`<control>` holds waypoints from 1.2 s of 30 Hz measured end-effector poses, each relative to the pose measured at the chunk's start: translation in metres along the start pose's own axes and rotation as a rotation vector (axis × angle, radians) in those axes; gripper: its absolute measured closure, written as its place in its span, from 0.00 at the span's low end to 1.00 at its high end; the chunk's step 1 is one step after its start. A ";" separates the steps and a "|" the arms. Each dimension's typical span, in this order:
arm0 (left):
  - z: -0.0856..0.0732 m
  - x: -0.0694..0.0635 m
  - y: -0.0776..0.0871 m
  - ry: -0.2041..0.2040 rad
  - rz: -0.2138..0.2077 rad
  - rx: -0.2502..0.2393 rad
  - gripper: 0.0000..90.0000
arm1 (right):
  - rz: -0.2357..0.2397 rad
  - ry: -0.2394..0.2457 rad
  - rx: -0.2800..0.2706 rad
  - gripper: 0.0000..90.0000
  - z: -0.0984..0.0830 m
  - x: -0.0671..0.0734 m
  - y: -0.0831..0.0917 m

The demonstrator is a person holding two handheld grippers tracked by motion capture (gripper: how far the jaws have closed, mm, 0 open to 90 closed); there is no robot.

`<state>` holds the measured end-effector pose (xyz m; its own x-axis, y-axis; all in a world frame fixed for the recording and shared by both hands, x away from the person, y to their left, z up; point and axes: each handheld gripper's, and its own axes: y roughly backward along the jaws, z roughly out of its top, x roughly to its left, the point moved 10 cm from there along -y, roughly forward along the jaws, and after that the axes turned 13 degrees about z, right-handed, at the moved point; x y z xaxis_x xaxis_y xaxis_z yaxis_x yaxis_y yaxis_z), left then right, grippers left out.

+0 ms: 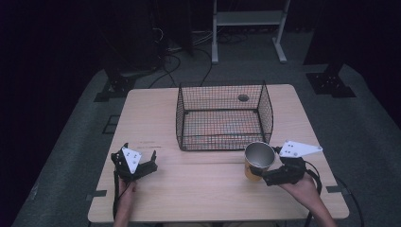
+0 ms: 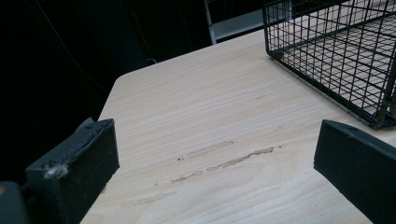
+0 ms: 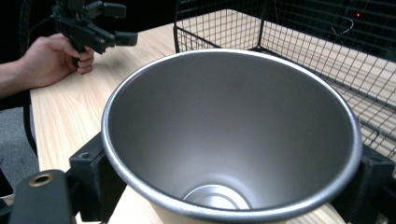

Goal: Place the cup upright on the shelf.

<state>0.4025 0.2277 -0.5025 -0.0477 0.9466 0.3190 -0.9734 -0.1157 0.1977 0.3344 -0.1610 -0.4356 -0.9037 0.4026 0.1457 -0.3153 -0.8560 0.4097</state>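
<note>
Steel-lined cup (image 3: 233, 135) sits clamped in the right claw (image 3: 224, 186); left claw (image 2: 215, 163) gapes apart.

It looks like a dark test lab: a wooden table (image 1: 189, 198) on grey carpet (image 1: 75, 142), with cables (image 1: 170, 64) and a metal stand (image 1: 248, 19) behind.

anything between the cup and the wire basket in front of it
Nothing visible on the table. The cup, clamped in the right gripper, sits just short of the wire basket; only the basket's own near wall must be cleared.
</note>
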 end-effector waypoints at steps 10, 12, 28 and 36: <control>0.000 0.000 0.000 -0.002 0.000 -0.001 0.00 | 0.038 0.002 -0.016 0.14 0.024 0.000 -0.002; 0.000 0.000 0.000 0.000 -0.001 0.000 0.00 | 0.040 0.004 -0.016 0.14 0.027 -0.001 -0.002; 0.000 0.000 0.000 -0.003 -0.003 -0.002 0.00 | 0.074 0.001 -0.038 0.14 0.067 -0.014 -0.006; 0.000 0.000 0.000 0.000 -0.004 -0.002 0.00 | 0.082 -0.005 -0.029 0.14 0.079 -0.022 -0.013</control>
<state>0.4024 0.2272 -0.5024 -0.0442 0.9469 0.3184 -0.9741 -0.1116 0.1966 0.3812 -0.1330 -0.3726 -0.9255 0.3323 0.1818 -0.2488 -0.8952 0.3697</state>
